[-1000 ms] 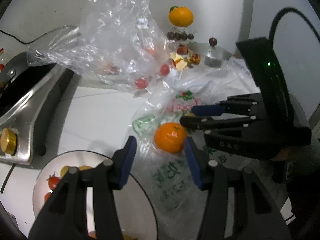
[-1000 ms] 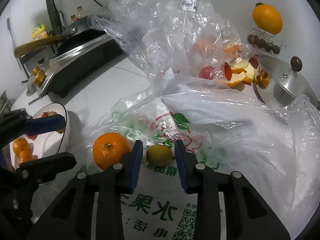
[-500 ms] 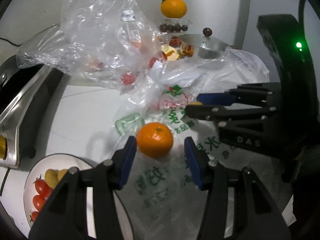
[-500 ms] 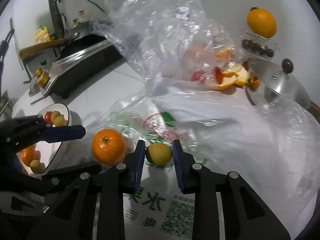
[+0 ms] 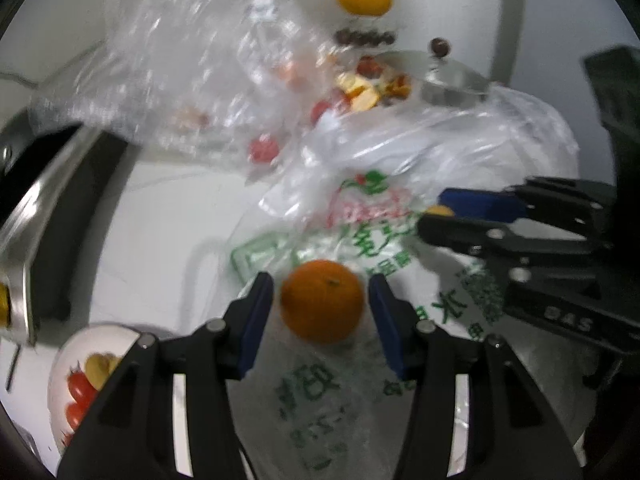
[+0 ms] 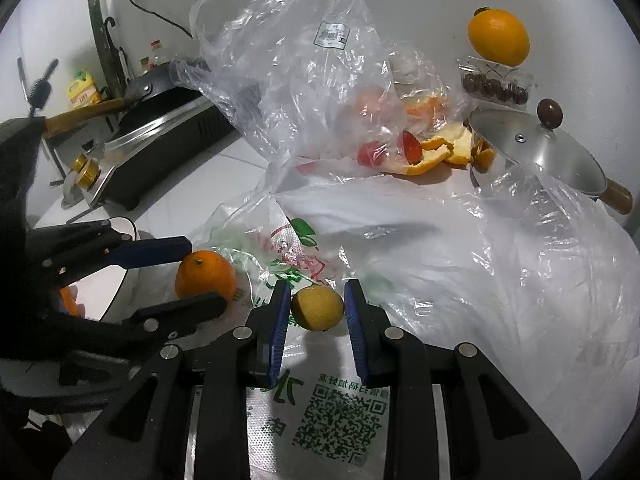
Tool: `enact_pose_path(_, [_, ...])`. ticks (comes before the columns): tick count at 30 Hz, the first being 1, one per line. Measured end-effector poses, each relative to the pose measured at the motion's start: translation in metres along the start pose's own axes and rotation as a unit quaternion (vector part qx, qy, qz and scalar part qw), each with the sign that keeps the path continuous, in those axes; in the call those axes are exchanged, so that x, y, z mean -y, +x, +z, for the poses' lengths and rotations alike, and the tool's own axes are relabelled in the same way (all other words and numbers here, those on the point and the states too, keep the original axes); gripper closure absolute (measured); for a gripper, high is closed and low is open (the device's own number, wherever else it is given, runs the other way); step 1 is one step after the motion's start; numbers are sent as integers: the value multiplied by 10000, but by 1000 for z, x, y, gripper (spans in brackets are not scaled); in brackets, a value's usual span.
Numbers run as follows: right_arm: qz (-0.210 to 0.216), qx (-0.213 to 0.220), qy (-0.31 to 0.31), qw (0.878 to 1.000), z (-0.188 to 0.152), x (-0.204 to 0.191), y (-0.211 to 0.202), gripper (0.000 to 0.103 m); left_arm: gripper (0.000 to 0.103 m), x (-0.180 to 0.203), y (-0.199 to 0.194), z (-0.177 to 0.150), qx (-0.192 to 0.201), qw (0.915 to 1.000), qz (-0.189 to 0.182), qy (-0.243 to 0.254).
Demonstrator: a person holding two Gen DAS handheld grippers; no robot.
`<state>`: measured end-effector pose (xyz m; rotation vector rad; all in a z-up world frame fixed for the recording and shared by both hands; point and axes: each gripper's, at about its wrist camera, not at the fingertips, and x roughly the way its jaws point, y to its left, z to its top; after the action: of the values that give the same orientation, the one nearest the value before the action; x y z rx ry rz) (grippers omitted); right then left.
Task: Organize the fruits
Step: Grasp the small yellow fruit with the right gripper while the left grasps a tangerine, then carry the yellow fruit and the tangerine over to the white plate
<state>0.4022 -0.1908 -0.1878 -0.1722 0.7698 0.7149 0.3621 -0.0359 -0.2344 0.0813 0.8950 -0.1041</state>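
Blue-padded, both pairs of jaws. Pinched the small round yellow-skinned fruit [image 6: 317, 307] in the right gripper [image 6: 316, 292], pads pressed against its two sides, at or just above the crinkled clear plastic bag with green and red print [image 5: 360, 240]. Straddled the round orange citrus fruit [image 5: 322, 302] with the left gripper [image 5: 320, 284], jaws spread slightly wider than the fruit, a thin gap seemingly left on either side, so not yet gripped as far as could be told. Found that orange resting on the printed bag on the white counter [image 5: 160, 220], near the white bowl [image 5: 108, 326] already holding red cherry tomatoes and small yellow fruits. Judged the step as picking loose fruit off the bag, one piece per hand: right grasp made, left grasp pending. Called next for closing the left jaws squarely across the widest part of the orange, gently enough not to squirt it forward on the slick plastic, then lifting both pieces clear without dragging the bag, and carrying toward the bowl. Could not tell whether the orange belonged in that same bowl.
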Motion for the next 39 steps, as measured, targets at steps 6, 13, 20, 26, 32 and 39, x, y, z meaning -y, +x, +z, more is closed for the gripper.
enact_pose_path(6, [17, 77, 30, 10000, -1, 1, -5, 73, 53, 7, -5, -2, 128, 9996, 1, 263])
enact_pose_path(13, [-62, 132, 10, 9999, -2, -1, -14, 73, 59, 10, -14, -6, 215, 9989, -69, 419])
enact_pose_path(20, [-187, 173, 6, 9997, -5, -3, -27, 73, 60, 20, -31, -11, 353, 9979, -221, 486])
enact_pose_path(26, [-277, 263, -35, 9993, -7, -10, -44, 73, 60, 24, -52, -12, 556, 9967, -301, 508])
enact_pose_path(32, [-333, 360, -122, 9987, -8, -23, -62, 73, 60, 27, -76, -17, 729, 9953, -342, 547])
enact_pose_path(39, [-390, 446, -222, 9980, -11, -40, -81, 73, 60, 26, -100, -27, 898, 9935, -360, 598])
